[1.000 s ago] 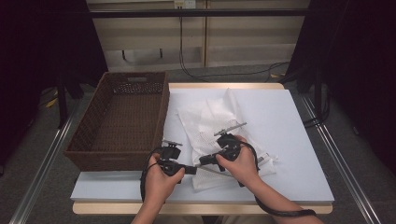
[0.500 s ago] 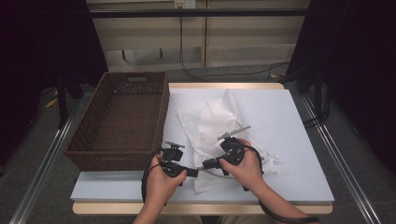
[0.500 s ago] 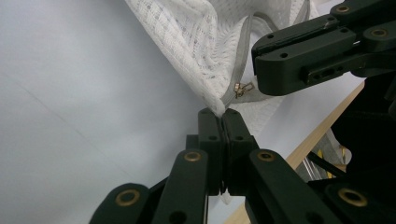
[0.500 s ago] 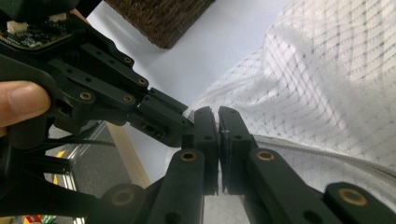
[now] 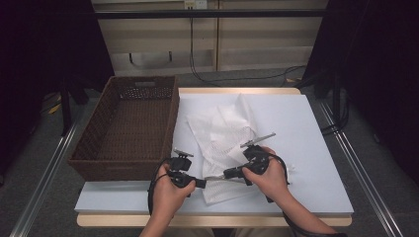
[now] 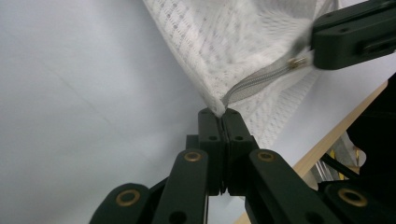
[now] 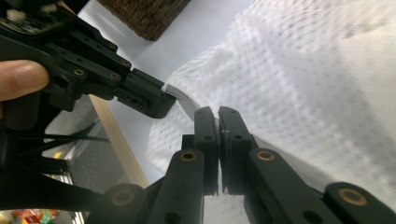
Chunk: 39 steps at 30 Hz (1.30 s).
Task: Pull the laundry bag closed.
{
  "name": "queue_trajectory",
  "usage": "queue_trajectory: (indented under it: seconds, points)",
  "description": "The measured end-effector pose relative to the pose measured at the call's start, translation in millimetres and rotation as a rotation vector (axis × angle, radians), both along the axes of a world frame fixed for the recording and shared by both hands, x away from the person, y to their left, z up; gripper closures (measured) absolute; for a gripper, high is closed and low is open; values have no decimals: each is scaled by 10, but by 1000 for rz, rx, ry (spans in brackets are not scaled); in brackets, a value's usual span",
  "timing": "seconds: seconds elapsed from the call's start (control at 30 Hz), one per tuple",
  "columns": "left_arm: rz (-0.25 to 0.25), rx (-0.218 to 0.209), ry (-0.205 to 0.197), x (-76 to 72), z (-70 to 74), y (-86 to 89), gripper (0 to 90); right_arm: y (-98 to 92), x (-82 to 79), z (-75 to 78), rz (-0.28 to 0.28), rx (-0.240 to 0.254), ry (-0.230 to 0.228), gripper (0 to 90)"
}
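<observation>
A white mesh bag (image 5: 222, 131) lies crumpled on the white table (image 5: 306, 148), with its zipper (image 6: 261, 79) along the near edge. My left gripper (image 5: 200, 183) is shut on the bag's corner (image 6: 219, 105) at the zipper's end. My right gripper (image 5: 228, 174), a short way to the right, is shut on the zipper pull (image 6: 294, 63). In the right gripper view the grey zipper tape (image 7: 184, 102) runs from the left gripper's jaws (image 7: 144, 98) into the right gripper (image 7: 218, 114). A hand holds each gripper.
A brown wicker basket (image 5: 170, 123) stands at the table's left side, right beside the bag. The table's wooden front edge (image 5: 212, 219) runs just below the hands. Cables lie on the floor beyond the table.
My right gripper has slid to the right, away from the left gripper, and the stretch of zipper between the two has grown. The left gripper has stayed put.
</observation>
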<state>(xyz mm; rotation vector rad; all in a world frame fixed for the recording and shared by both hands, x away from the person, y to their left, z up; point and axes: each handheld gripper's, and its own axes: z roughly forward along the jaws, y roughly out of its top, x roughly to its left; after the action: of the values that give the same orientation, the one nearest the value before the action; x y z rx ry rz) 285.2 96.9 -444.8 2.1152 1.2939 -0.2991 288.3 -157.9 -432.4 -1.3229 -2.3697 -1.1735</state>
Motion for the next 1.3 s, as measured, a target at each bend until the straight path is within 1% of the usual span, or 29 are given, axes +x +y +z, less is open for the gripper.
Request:
queue_trajectory:
  seconds: [0.1,0.17,0.23,0.27,0.37,0.4,0.43,0.47,0.57,0.6,0.63,0.67,0.7,0.73,0.77,0.8,0.87,0.9,0.93,0.97,1.07,1.17,1.23,1.27,1.3]
  points:
    - [-13,3,2,5,5,-10,887,-81,-13,9,-7,13,-7,877]
    - [-19,5,5,5,3,-30,886,-109,-26,8,-12,16,0,877]
    - [-27,13,7,10,2,-41,886,-124,-33,7,-11,15,-2,877]
    - [-18,13,5,9,-2,-51,886,-126,-39,8,-9,14,-4,877]
    - [-22,11,9,11,-3,-52,886,-122,-62,25,-9,11,-7,877]
    - [-21,15,7,12,-2,-52,886,-121,-68,32,-8,7,-14,877]
    - [-18,10,8,12,-2,-54,886,-120,-74,40,-7,5,-17,877]
    - [-28,6,12,17,-1,-47,886,-121,-80,51,-10,5,-16,877]
    - [-26,-1,10,20,7,-48,886,-133,-86,65,-8,8,-21,877]
    - [-30,-6,16,20,11,-49,886,-135,-88,69,-8,6,-22,877]
    - [-27,6,8,23,7,-46,886,-137,-89,76,-9,3,-28,877]
    - [-19,6,7,29,0,-36,886,-137,-89,76,-9,3,-28,877]
    - [-26,4,8,35,-4,-22,886,-143,-90,83,-11,-6,-32,877]
    - [-26,-4,15,37,-8,-20,886,-150,-92,89,-17,-3,-31,877]
    - [-16,-5,15,37,-12,-19,886,-163,-87,90,-12,1,-37,877]
    - [-30,-4,16,41,-8,-15,886,-169,-87,93,-15,0,-37,877]
    - [-22,-4,15,41,-8,-28,886,-183,-87,96,-14,-1,-37,877]
    - [-20,-12,19,43,-9,-38,886,-186,-87,96,-15,0,-36,877]
    - [-29,1,19,48,-11,-34,886,-194,-87,95,-15,-5,-35,877]
    - [-19,6,19,51,-18,-40,886,-194,-87,95,-15,-5,-35,877]
    - [-13,2,26,62,-34,-33,886,-218,-84,95,-16,-17,-39,877]
    - [-2,-4,23,68,-28,-28,886,-255,-81,107,-21,-10,-38,877]
    - [-12,1,23,73,-26,-29,886,-273,-84,116,-23,-8,-42,877]
    - [-18,-2,23,77,-30,-32,886,-277,-86,120,-22,-11,-41,877]
    - [-13,-12,31,78,-36,-38,886,-280,-88,121,-22,-10,-43,877]
